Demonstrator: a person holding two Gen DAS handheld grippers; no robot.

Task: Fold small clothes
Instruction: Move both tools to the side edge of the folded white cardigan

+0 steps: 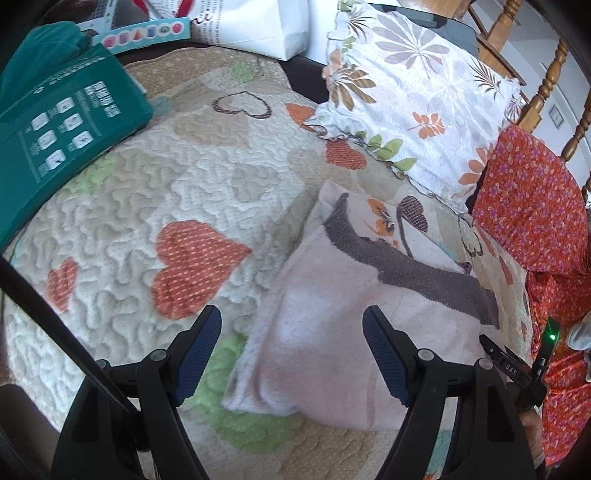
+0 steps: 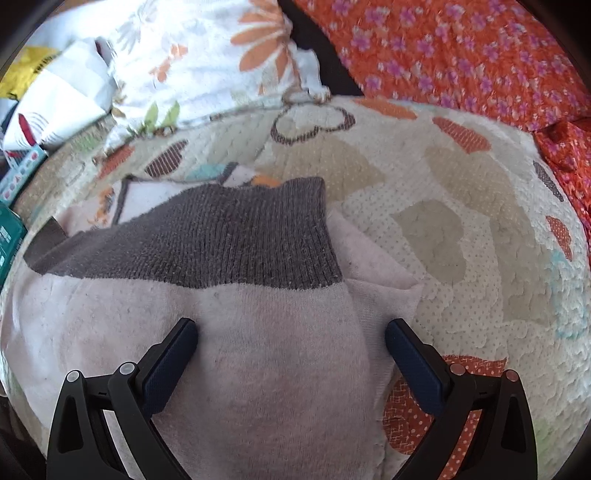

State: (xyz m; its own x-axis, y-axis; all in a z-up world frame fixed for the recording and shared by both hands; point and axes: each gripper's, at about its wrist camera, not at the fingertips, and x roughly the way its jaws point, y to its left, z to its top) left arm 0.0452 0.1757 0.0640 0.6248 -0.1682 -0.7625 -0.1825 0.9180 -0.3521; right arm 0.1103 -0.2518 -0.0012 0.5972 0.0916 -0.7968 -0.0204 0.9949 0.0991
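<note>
A small pale pink garment [image 1: 325, 350] with a grey ribbed band [image 1: 413, 273] lies folded on a quilted heart-pattern bedspread [image 1: 159, 192]. My left gripper [image 1: 291, 325] is open and empty, just above the garment's near left edge. In the right wrist view the same garment [image 2: 258, 369] fills the lower middle, its grey band [image 2: 229, 240] lying across the top. My right gripper [image 2: 291, 332] is open and hovers over the pink part, holding nothing. The other gripper's body with a green light [image 1: 532, 354] shows at the right of the left wrist view.
A floral pillow [image 1: 417, 92] and an orange flowered cloth [image 1: 532, 206] lie at the back right. A green box [image 1: 55, 133] sits at the left, with a white bag [image 1: 266, 22] behind. A wooden bed rail [image 1: 546, 81] stands far right.
</note>
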